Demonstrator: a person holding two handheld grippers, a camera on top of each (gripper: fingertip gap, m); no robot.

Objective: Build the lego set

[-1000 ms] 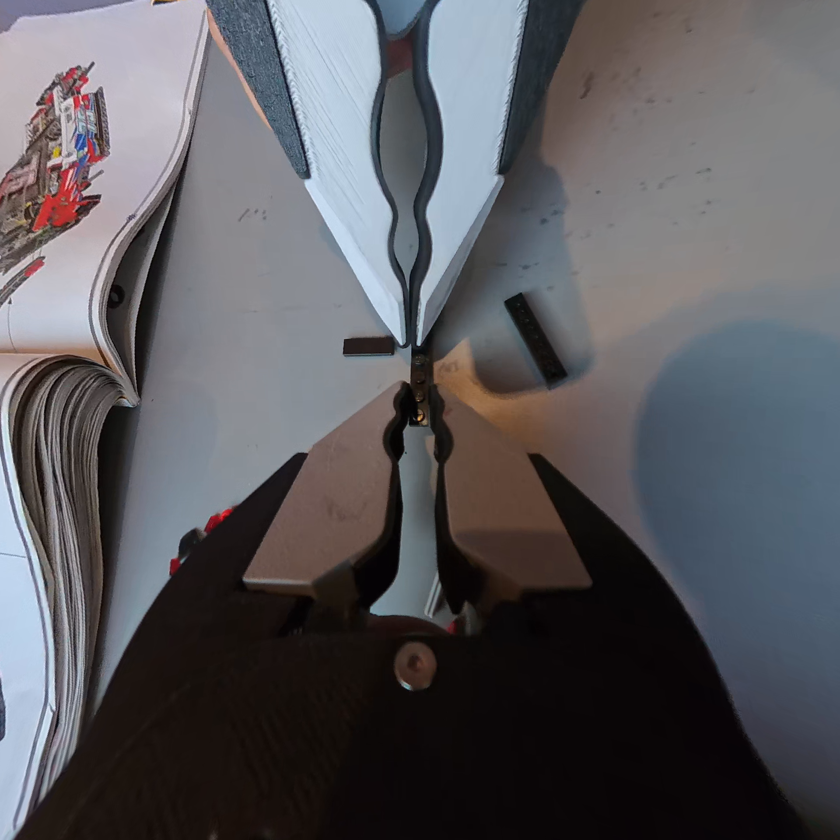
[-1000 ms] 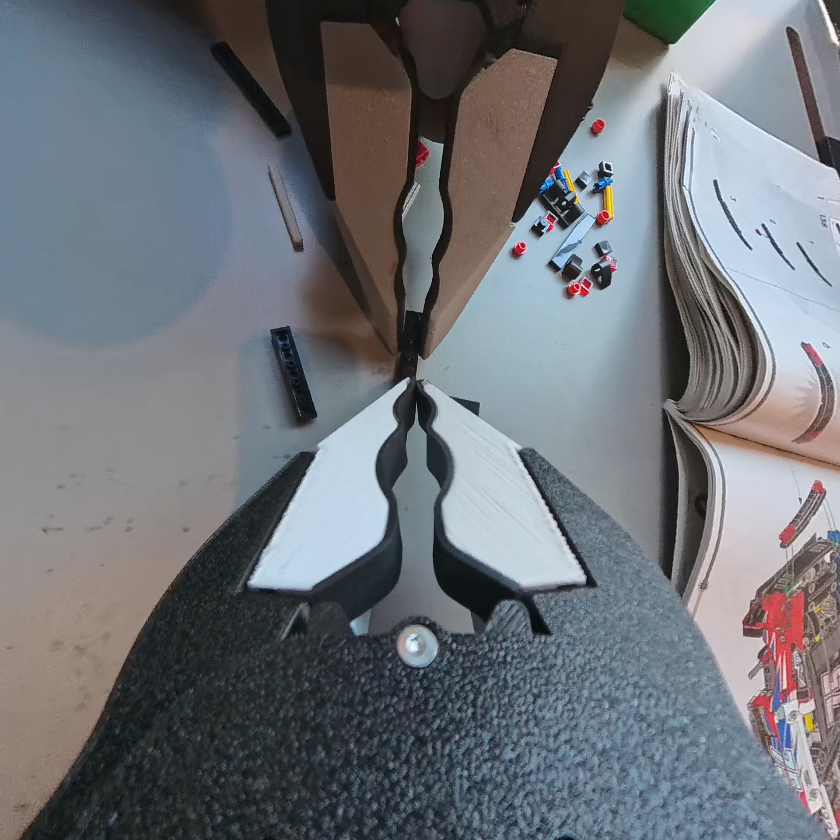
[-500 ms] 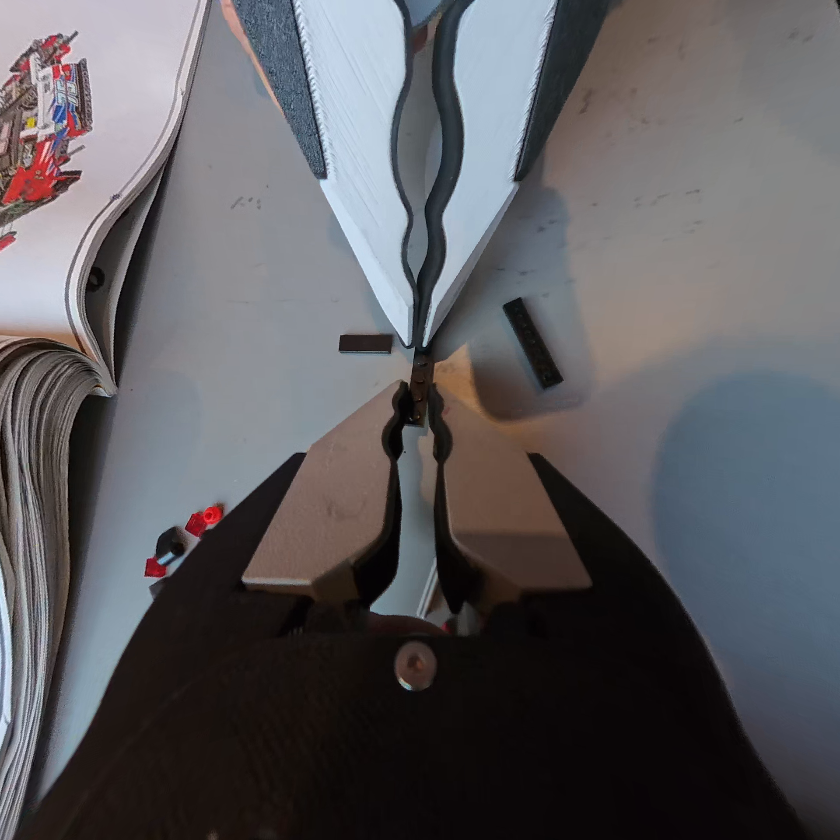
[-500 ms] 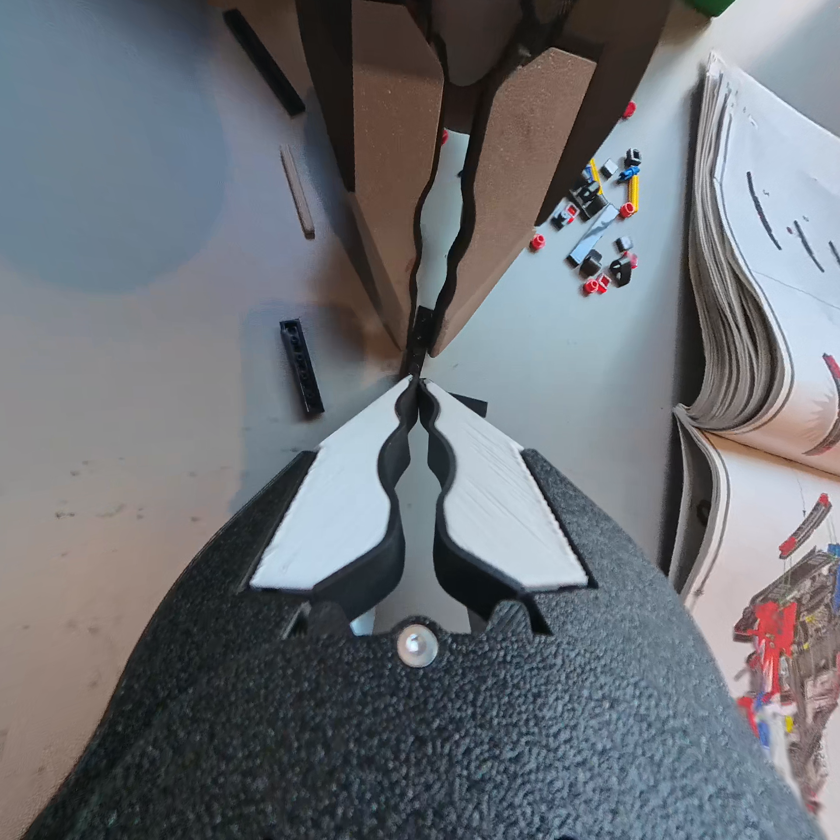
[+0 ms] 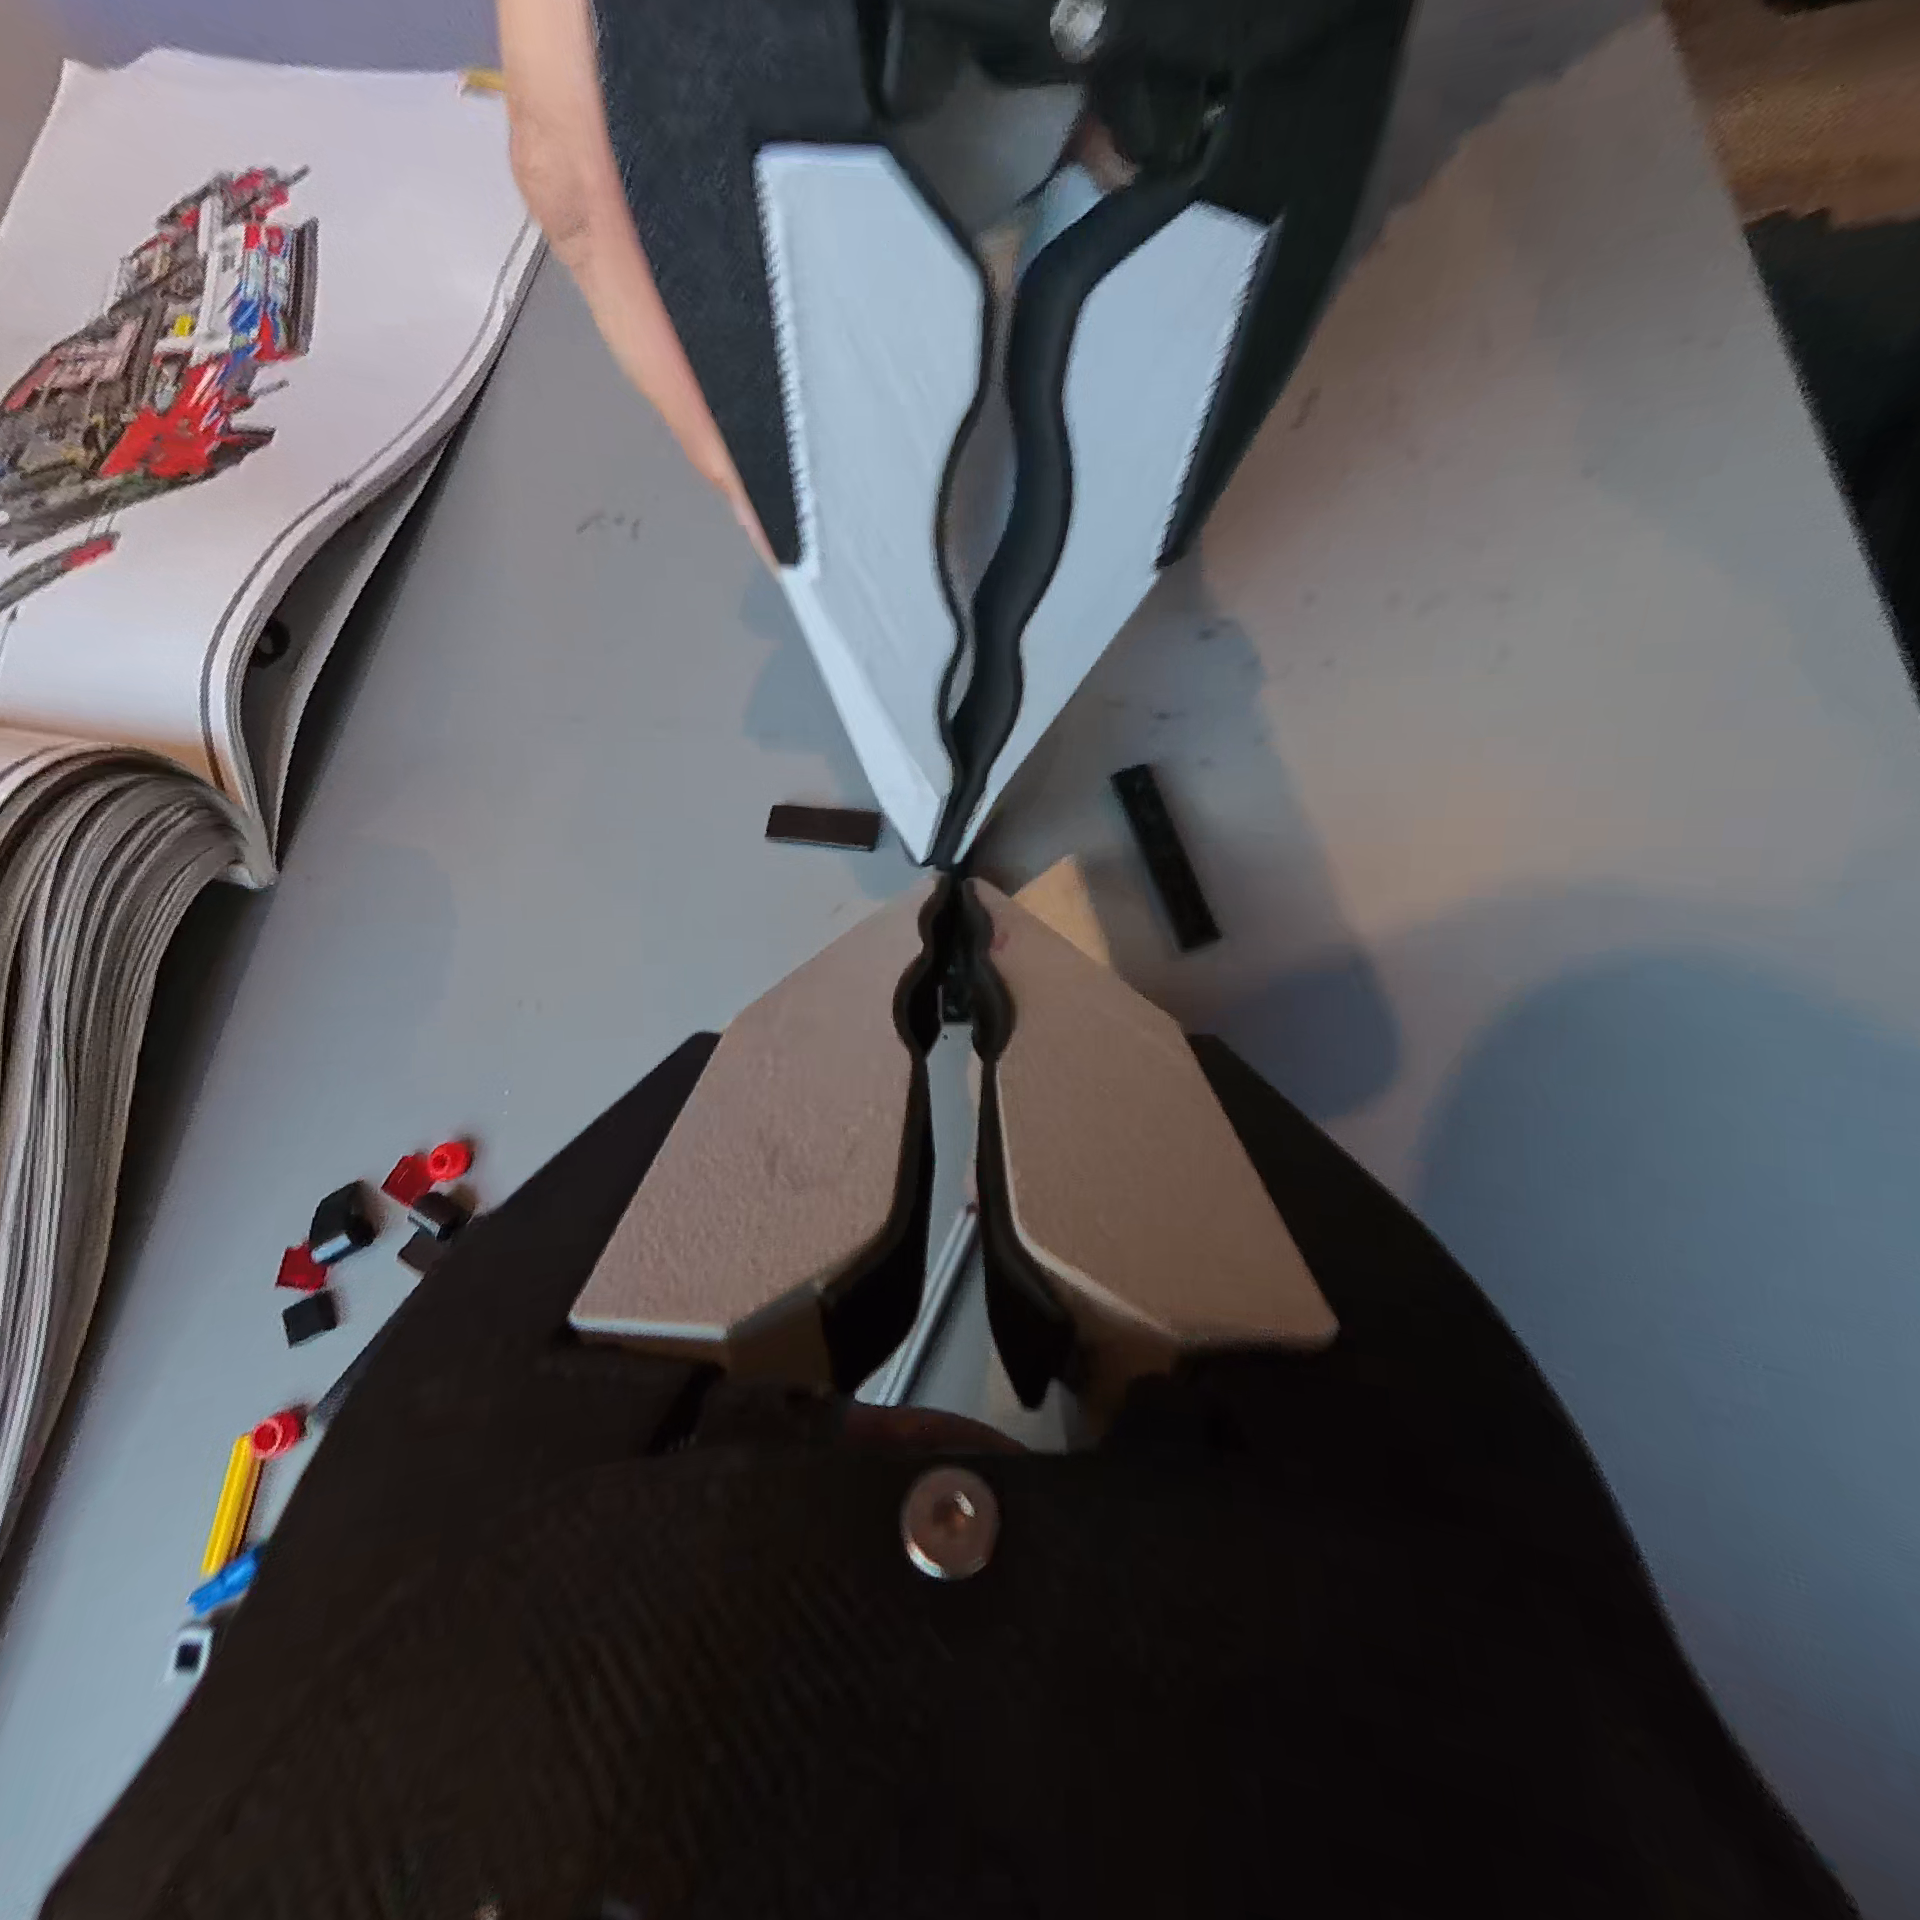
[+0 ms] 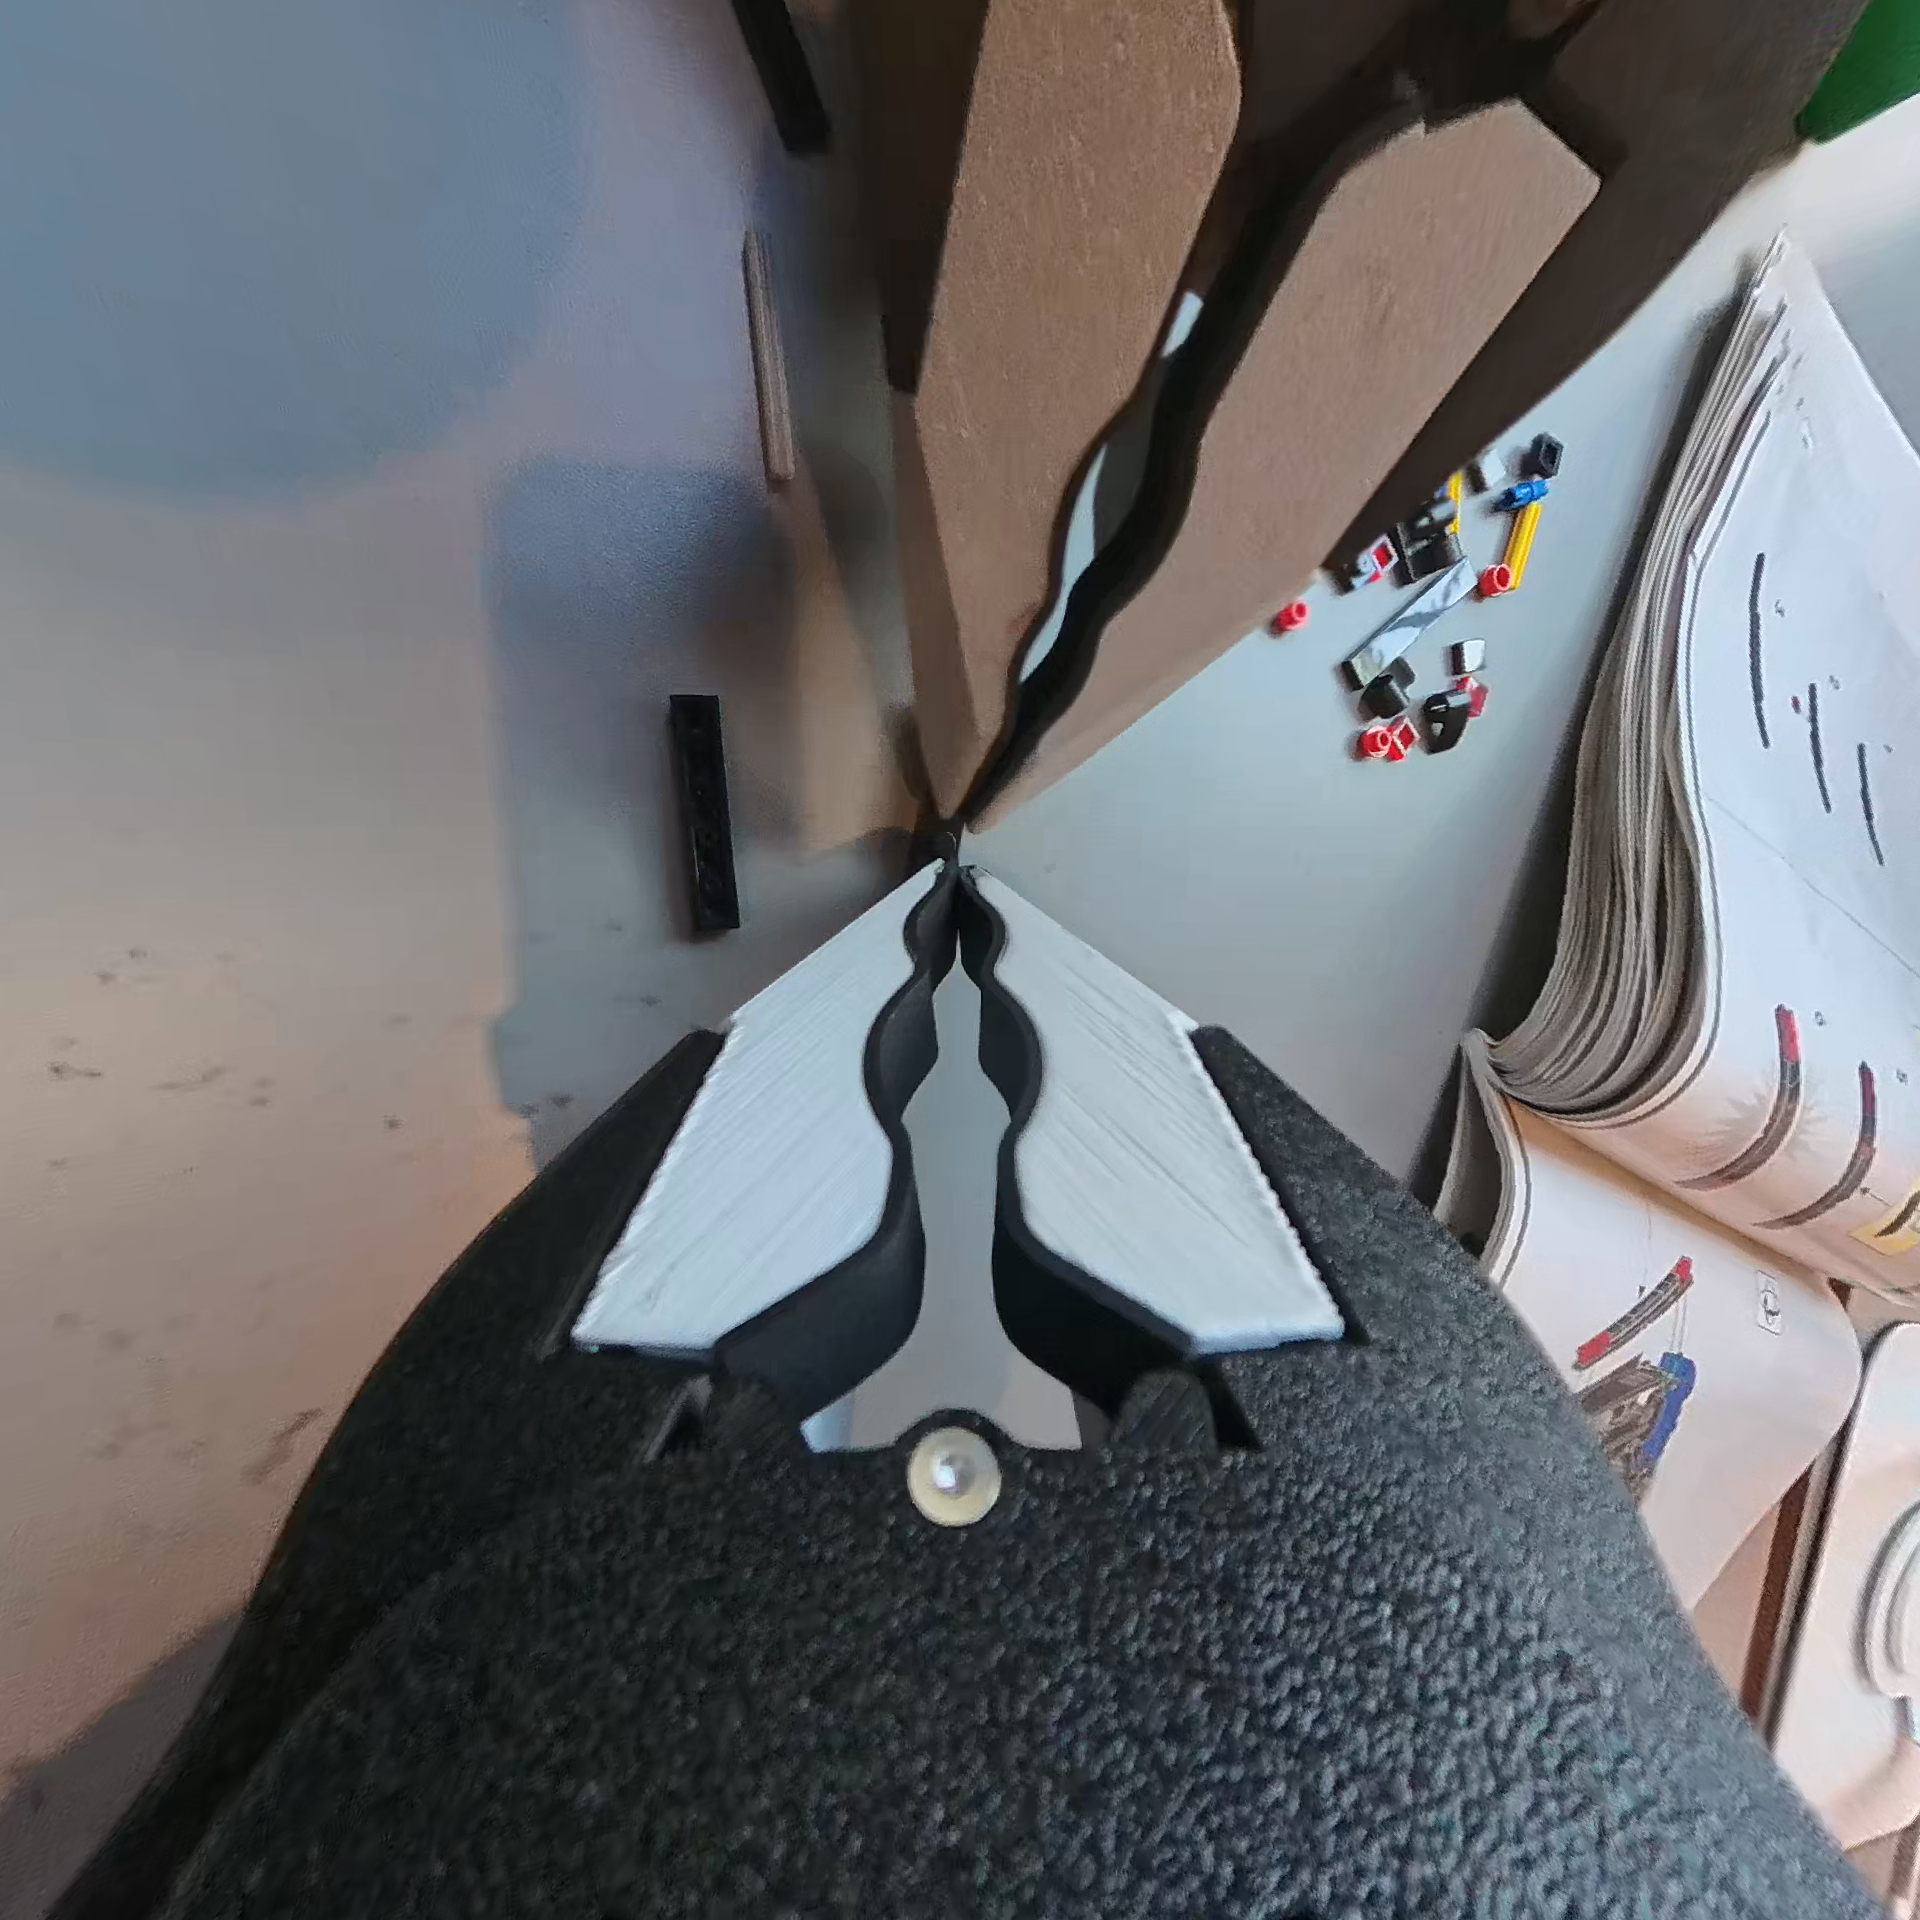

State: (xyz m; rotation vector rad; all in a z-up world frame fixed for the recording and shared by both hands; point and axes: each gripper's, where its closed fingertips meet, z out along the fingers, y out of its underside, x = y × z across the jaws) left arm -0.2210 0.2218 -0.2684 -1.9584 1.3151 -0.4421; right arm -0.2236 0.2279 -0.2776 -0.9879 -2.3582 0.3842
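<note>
My left gripper (image 5: pixel 951 902) has tan fingers and is shut on a thin black lego piece (image 5: pixel 954 992), which sits deep between its pads. My right gripper (image 6: pixel 954 883) has white fingers and is shut. Its tips meet the left gripper's tips head-on, and the piece's other end (image 6: pixel 940 842) shows as a dark bit between them. Both hang just above the grey table (image 5: pixel 1558 675). The right gripper comes in from the top of the left wrist view (image 5: pixel 943 857). The left gripper comes in from the top of the right wrist view (image 6: pixel 945 816).
A long black plate (image 5: pixel 1164 857) (image 6: pixel 704 816) and a small dark tile (image 5: pixel 823 828) lie beside the tips. An open instruction book (image 5: pixel 156 416) (image 6: pixel 1714 831) lies to one side. Several small red, black, yellow and blue parts (image 5: pixel 364 1236) (image 6: pixel 1423 623) lie near it. A tan stick (image 6: pixel 767 353) lies farther off. Only a small space, under 4 cm, lies between the two pairs of fingers. The long black plate (image 5: pixel 1164 857) is about 4 cm from both grippers' fingertips. It turns up in the right wrist view (image 6: pixel 711 804) as well.
The two grippers have closed the gap between their tips, and less of the black piece shows between them. Both views have pulled back and tilted, and more of the loose parts shows.
</note>
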